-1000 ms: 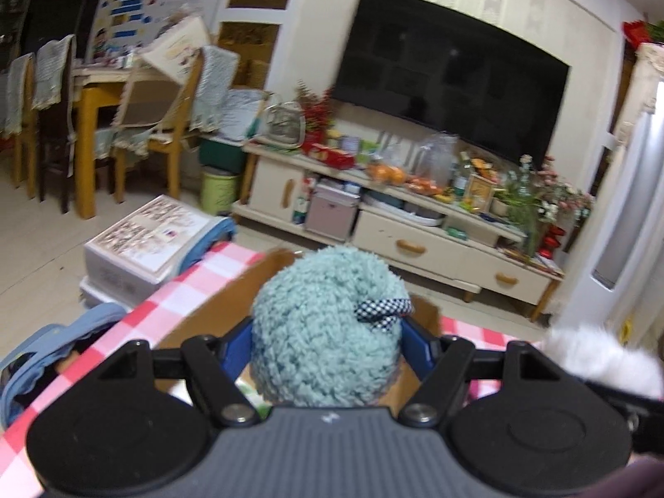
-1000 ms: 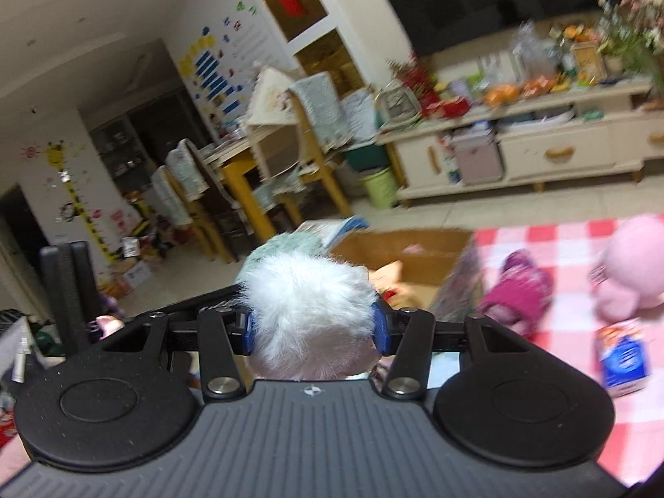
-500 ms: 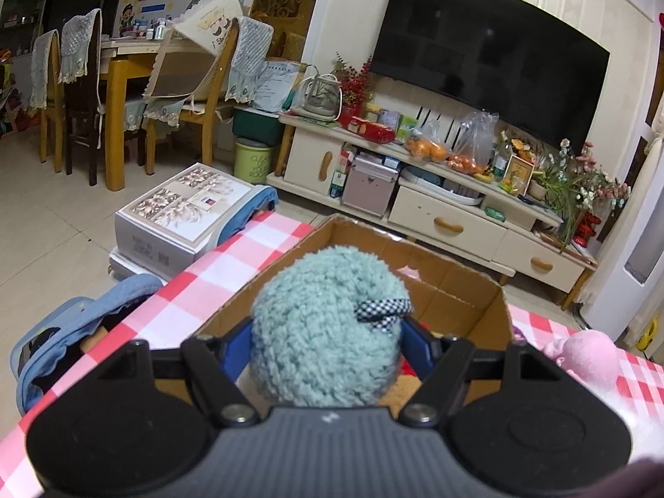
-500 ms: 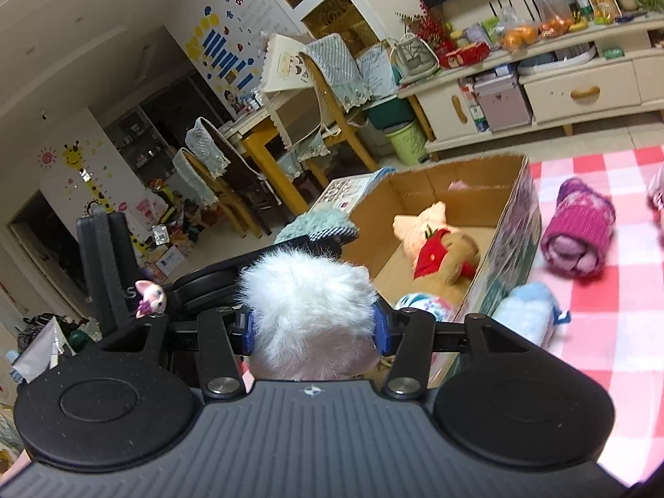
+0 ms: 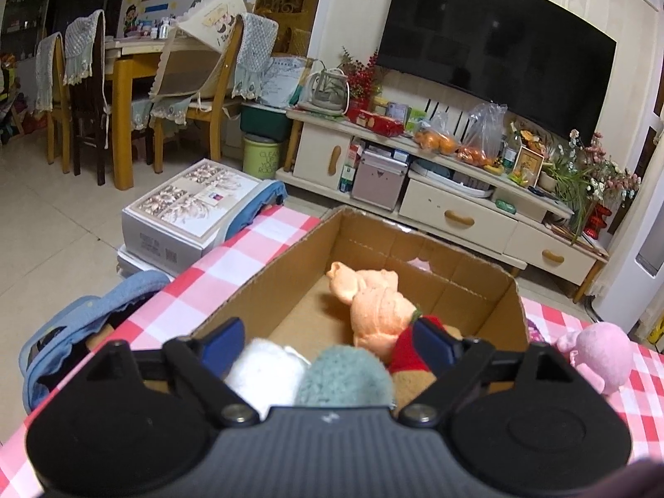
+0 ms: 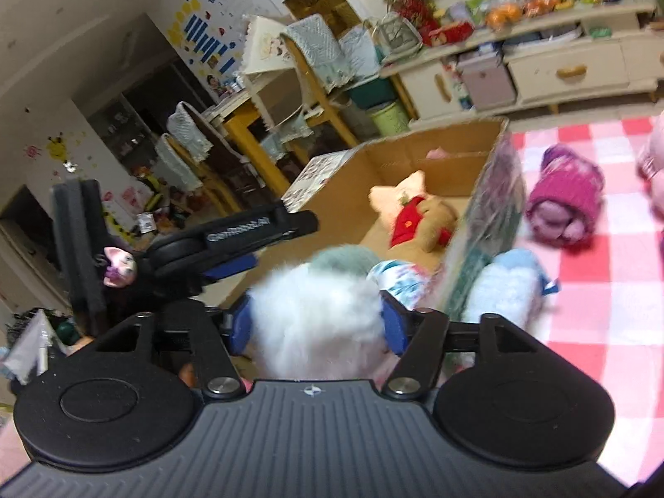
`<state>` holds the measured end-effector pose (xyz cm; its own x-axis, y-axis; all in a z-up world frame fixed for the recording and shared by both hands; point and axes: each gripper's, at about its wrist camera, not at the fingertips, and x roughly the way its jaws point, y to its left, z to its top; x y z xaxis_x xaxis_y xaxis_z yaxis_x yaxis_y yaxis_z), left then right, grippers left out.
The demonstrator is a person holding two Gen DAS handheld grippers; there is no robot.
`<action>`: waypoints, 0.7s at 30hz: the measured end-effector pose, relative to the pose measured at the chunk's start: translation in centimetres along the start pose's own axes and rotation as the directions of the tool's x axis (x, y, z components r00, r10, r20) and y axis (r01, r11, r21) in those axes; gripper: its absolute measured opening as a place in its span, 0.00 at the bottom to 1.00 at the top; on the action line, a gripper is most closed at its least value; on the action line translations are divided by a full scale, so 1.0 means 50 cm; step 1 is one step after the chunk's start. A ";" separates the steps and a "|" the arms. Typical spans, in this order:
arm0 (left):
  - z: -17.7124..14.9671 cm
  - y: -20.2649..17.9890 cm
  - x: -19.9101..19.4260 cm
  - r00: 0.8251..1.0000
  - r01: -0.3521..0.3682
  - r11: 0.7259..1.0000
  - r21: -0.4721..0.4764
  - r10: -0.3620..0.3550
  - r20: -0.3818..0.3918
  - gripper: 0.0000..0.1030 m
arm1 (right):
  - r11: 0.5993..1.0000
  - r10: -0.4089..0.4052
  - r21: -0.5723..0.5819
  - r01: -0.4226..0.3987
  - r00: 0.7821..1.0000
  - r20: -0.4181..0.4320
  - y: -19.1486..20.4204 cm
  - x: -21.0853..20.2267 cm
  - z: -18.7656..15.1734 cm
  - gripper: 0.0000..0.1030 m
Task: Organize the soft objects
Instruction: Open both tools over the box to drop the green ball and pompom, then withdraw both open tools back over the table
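A cardboard box (image 5: 290,274) stands on the red-checked tablecloth (image 5: 232,257). My left gripper (image 5: 328,342) is open over the box's near end; the teal knitted toy (image 5: 346,382) lies loose below it, beside the white fluffy toy (image 5: 265,373). An orange plush in a red top (image 5: 377,311) lies in the box. My right gripper (image 6: 317,323) is shut on the white fluffy toy (image 6: 315,328) at the box's near edge (image 6: 477,224). The teal toy (image 6: 344,257) shows just beyond it, and the left gripper's body (image 6: 232,236) to the left.
A pink plush (image 5: 597,357) lies on the cloth right of the box. In the right wrist view a magenta knitted toy (image 6: 568,203) and a light blue plush (image 6: 506,286) lie outside the box. Boxes (image 5: 186,207) and a blue bag (image 5: 79,332) sit on the floor at left.
My left gripper has opened and the teal toy has dropped into the box. My right gripper has carried the white toy to the box's near end.
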<state>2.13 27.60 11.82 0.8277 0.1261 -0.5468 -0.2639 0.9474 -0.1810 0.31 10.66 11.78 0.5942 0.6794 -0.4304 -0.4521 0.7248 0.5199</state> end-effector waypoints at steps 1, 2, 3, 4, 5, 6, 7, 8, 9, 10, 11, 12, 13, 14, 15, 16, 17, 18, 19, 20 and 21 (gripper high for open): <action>0.000 -0.001 0.000 1.000 0.001 1.000 0.001 -0.001 0.002 0.86 | 1.000 -0.013 -0.012 0.013 1.000 0.012 0.003 -0.005 0.001 0.85; 0.000 -0.003 -0.001 1.000 0.003 1.000 0.000 -0.003 0.002 0.88 | 1.000 -0.020 -0.020 0.020 1.000 0.022 0.006 -0.010 0.002 0.95; 0.000 -0.005 -0.002 1.000 0.005 1.000 -0.001 -0.005 0.002 0.90 | 0.999 -0.018 -0.027 0.019 0.999 0.033 0.006 -0.016 0.002 0.97; -0.002 -0.006 -0.002 1.000 0.005 1.000 0.000 -0.005 0.003 0.90 | 0.999 -0.020 -0.033 0.022 0.999 0.043 0.008 -0.021 0.003 0.97; -0.002 -0.007 -0.003 1.000 0.004 1.000 0.003 -0.004 0.005 0.90 | 0.999 -0.024 -0.040 0.026 0.998 0.051 0.009 -0.025 0.005 0.97; -0.001 -0.009 -0.005 1.000 0.003 1.000 0.005 -0.003 0.008 0.90 | 0.998 -0.030 -0.047 0.033 0.998 0.060 0.011 -0.028 0.006 0.97; -0.001 -0.012 -0.006 1.000 0.004 1.000 0.006 -0.004 0.012 0.90 | 0.998 -0.036 -0.052 0.039 0.997 0.068 0.013 -0.033 0.006 0.97; -0.001 -0.013 -0.007 1.000 0.006 1.000 0.006 -0.006 0.014 0.92 | 0.998 -0.040 -0.054 0.044 0.996 0.075 0.012 -0.036 0.006 0.97; -0.002 -0.015 -0.008 1.000 0.009 1.000 0.007 -0.009 0.015 0.94 | 0.997 -0.044 -0.056 0.048 0.996 0.080 0.009 -0.041 0.004 0.97; -0.003 -0.019 -0.009 1.000 0.011 1.000 0.011 -0.012 0.016 0.94 | 0.997 -0.051 -0.060 0.056 0.995 0.087 0.008 -0.046 0.003 0.97; -0.004 -0.023 -0.010 1.000 0.014 1.000 0.019 -0.014 0.016 0.94 | 0.996 -0.061 -0.062 0.067 0.994 0.092 0.005 -0.051 0.001 0.97; -0.006 -0.026 -0.011 1.000 0.014 1.000 0.028 -0.015 0.017 0.94 | 0.995 -0.072 -0.065 0.078 0.993 0.095 0.002 -0.053 -0.003 0.97; -0.006 -0.032 -0.012 1.000 0.013 0.999 0.036 -0.014 0.020 0.94 | 0.994 -0.082 -0.067 0.089 0.992 0.098 -0.001 -0.056 -0.005 0.97; -0.007 -0.036 -0.012 1.000 0.013 0.999 0.043 -0.014 0.021 0.94 | 0.993 -0.093 -0.069 0.100 0.991 0.099 -0.005 -0.059 -0.008 0.97; -0.008 -0.040 -0.013 1.000 0.014 0.999 0.050 -0.015 0.022 0.95 | 0.991 -0.103 -0.069 0.110 0.990 0.099 -0.007 -0.060 -0.011 0.97; -0.009 -0.045 -0.013 1.000 0.015 0.998 0.055 -0.017 0.022 0.95 | 0.990 -0.114 -0.071 0.122 0.988 0.101 -0.009 -0.061 -0.013 0.97; -0.011 -0.050 -0.014 1.000 0.018 0.998 0.061 -0.019 0.023 0.96 | 0.988 -0.127 -0.072 0.134 0.987 0.102 -0.011 -0.060 -0.015 0.98; -0.012 -0.056 -0.015 1.000 0.019 0.998 0.067 -0.020 0.024 0.97 | 0.987 -0.139 -0.072 0.147 0.985 0.103 -0.013 -0.062 -0.017 0.98; -0.013 -0.061 -0.016 0.999 0.018 0.997 0.075 -0.020 0.026 0.98 | 0.984 -0.153 -0.072 0.161 0.983 0.102 -0.017 -0.064 -0.021 0.98; -0.015 -0.068 -0.018 0.999 0.015 0.996 0.087 -0.018 0.030 0.99 | 0.982 -0.167 -0.072 0.174 0.981 0.101 -0.019 -0.066 -0.023 0.98; -0.016 -0.074 -0.019 0.999 0.013 0.995 0.102 -0.016 0.034 0.99 | 0.980 -0.179 -0.074 0.187 0.979 0.099 -0.022 -0.070 -0.024 0.99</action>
<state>1.90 23.74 12.36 0.8481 0.1207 -0.5160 -0.2014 0.9740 -0.1033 -2.08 7.62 11.85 0.7288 0.5235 -0.4413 -0.3809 0.8456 0.3740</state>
